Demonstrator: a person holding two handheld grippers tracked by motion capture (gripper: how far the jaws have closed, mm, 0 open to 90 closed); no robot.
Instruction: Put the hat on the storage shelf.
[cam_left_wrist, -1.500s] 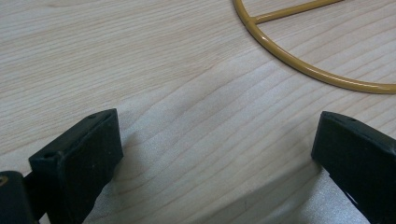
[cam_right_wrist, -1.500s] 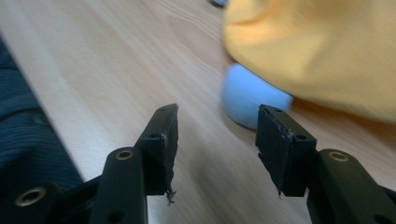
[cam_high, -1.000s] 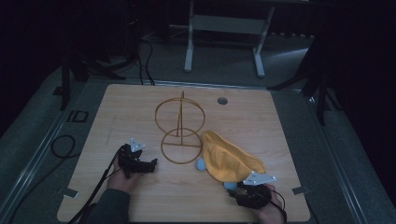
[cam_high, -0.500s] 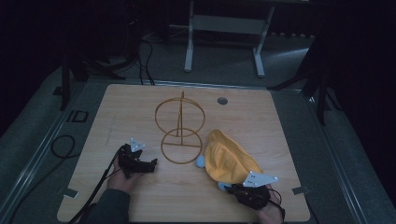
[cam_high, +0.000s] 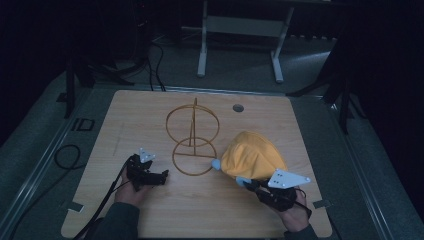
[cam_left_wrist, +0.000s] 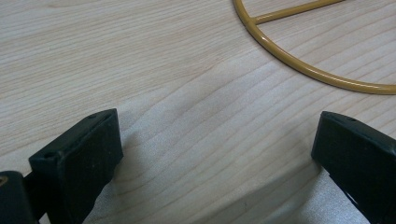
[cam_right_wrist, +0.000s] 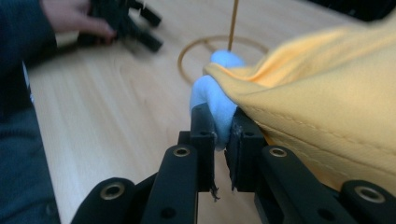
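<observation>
The right gripper (cam_right_wrist: 219, 135) is pinching the soft, light yellow cap's (cam_high: 252, 156) pale blue brim (cam_right_wrist: 215, 100), a firm hold; the left gripper (cam_left_wrist: 217, 154) is resting spread wide.

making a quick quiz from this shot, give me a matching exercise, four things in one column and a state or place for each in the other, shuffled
Things:
1. left gripper
2. right gripper
3. wire stand
4. yellow cloth

States or places:
A. upright near the middle of the table
B. open over bare wood
C. heaped just right of the wire stand
D. shut on the light blue edge of the cloth

Pairs: 1-B, 2-D, 3-A, 4-C
</observation>
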